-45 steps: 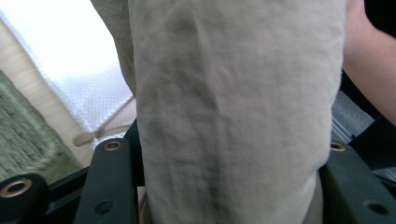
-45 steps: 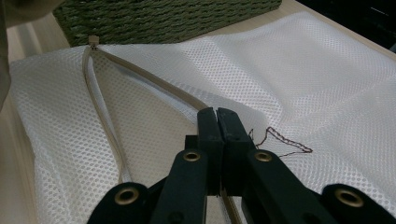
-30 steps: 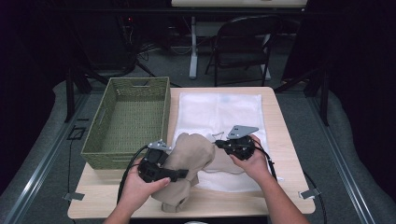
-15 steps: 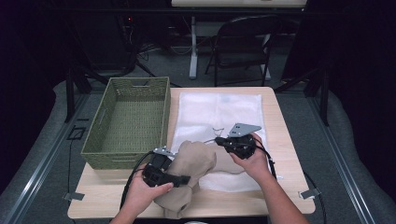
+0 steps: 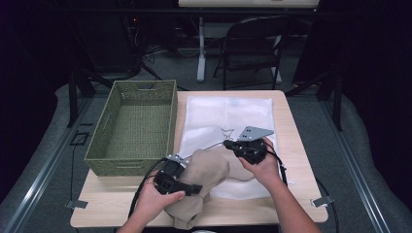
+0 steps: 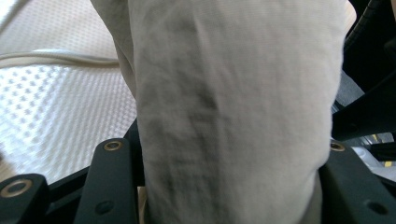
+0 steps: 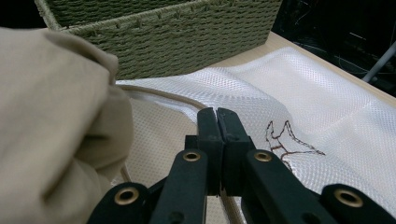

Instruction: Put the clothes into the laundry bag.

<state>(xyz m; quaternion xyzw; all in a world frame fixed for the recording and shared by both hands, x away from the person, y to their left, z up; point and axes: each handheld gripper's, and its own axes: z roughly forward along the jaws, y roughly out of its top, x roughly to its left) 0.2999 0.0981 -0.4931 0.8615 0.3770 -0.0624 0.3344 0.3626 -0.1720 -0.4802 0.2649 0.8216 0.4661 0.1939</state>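
From above, a person sits at the pale wooden desk (image 5: 296, 160) with a tool in each hand. The left gripper (image 5: 192, 188) holds a soft, bunched-up tan cloth (image 5: 206, 172) near the front edge of the desk. The cloth lies partly on a white mesh bag (image 5: 228, 114) that is spread flat beside a green woven basket (image 5: 131, 127). The right gripper (image 5: 227, 143) rests at the edge of the bag, where a thin cord comes out.

In the left gripper view, the tan cloth (image 6: 233, 107) sits thick between the two black fingers (image 6: 109, 182), which pinch it from both sides. The white mesh (image 6: 56, 112) lies behind it.

In the right gripper view, the fingers (image 7: 208, 140) are pressed tight together, low over the mesh bag (image 7: 327, 116). They seem to nip the bag's edge, but I cannot be sure. The basket (image 7: 187, 32) stands close behind.

I think the cloth is being pushed into the bag. Next, the right tool should lift the bag's mouth open, and the left tool should slide the cloth inside.
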